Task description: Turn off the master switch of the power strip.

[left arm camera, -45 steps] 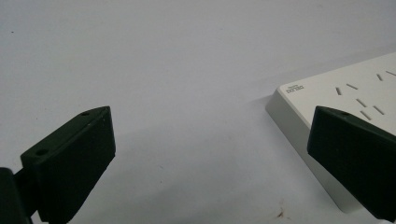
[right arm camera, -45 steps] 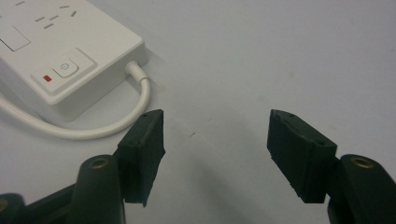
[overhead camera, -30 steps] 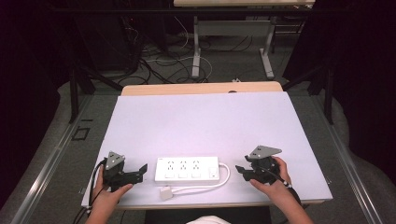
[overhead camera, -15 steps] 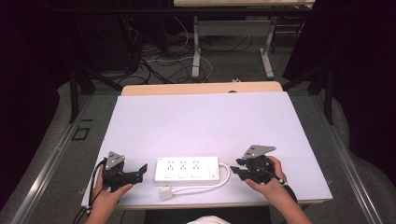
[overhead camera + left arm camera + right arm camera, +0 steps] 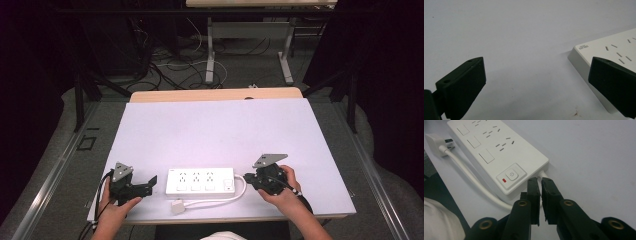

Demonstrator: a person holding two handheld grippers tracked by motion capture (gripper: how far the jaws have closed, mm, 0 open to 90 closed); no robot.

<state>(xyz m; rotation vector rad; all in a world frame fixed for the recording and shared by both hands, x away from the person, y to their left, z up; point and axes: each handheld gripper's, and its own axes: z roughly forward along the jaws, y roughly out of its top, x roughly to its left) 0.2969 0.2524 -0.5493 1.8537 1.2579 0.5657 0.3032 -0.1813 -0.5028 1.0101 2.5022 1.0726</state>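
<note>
Right gripper [image 5: 539, 181], jaws nearly closed, nothing between, aims at power strip [image 5: 201, 181] switch end w/ cable [image 5: 469, 173]; left gripper [image 5: 150, 184], jaws wide, flanks opposite end, prob. to steady it.

A white-topped bench [image 5: 210, 130] stands in a dim room, its far edge backed by a strip of pale wood [image 5: 215, 95]. Beyond it, tangled black and white cables [image 5: 165, 60] trail across a grey floor [image 5: 250, 70] around the white legs of a second table [image 5: 247, 42], whose light top [image 5: 260, 3] crosses the upper edge of the high view. Dark metal frame struts [image 5: 85, 95] flank the bench on both sides. A metal rail [image 5: 55, 175] runs along the floor at left, beside what may be a small square floor plate [image 5: 86, 143], too dim to tell surely.
</note>
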